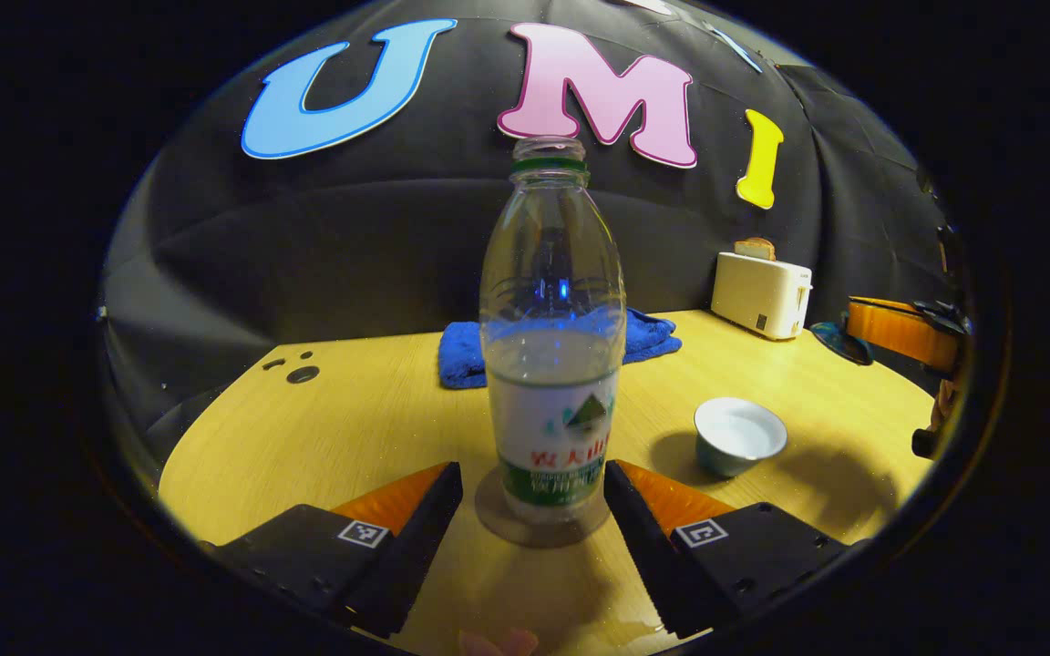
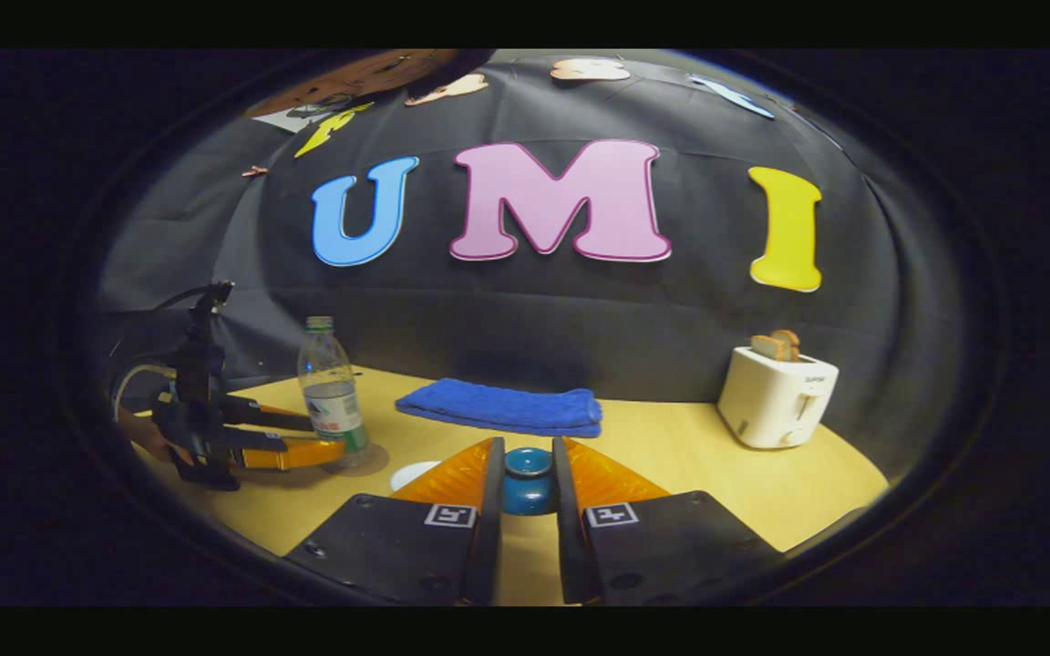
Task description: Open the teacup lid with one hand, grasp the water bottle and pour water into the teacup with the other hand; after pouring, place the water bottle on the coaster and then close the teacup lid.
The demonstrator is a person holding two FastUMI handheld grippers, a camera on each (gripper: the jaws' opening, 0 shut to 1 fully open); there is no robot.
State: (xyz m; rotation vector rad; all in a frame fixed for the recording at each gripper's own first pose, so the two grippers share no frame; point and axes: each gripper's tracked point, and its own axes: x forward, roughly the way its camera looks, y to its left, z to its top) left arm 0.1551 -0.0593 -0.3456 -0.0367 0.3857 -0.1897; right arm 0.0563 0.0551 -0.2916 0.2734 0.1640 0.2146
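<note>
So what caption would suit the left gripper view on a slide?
Open left gripper flanks the water bottle standing on its coaster, the uncovered teacup nearby.

Water bottle [image 1: 551, 346] label print and toaster [image 2: 776, 396] lettering are illegible

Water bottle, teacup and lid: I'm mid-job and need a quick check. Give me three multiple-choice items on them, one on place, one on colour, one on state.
1. Where does the water bottle stand?
A. on the blue towel
B. on the coaster
C. inside the toaster

2. What colour is the teacup lid held in the right gripper?
A. blue
B. red
C. white

3. What state is the teacup in?
A. lidded
B. tipped over
C. uncovered and upright

Answers:
1 B: in the left gripper view the bottle's base rests on the round coaster, between the fingers of the open left gripper.
2 A: the lid between the right gripper's fingers is deep blue.
3 C: its open mouth faces up, with no lid on it.
</note>
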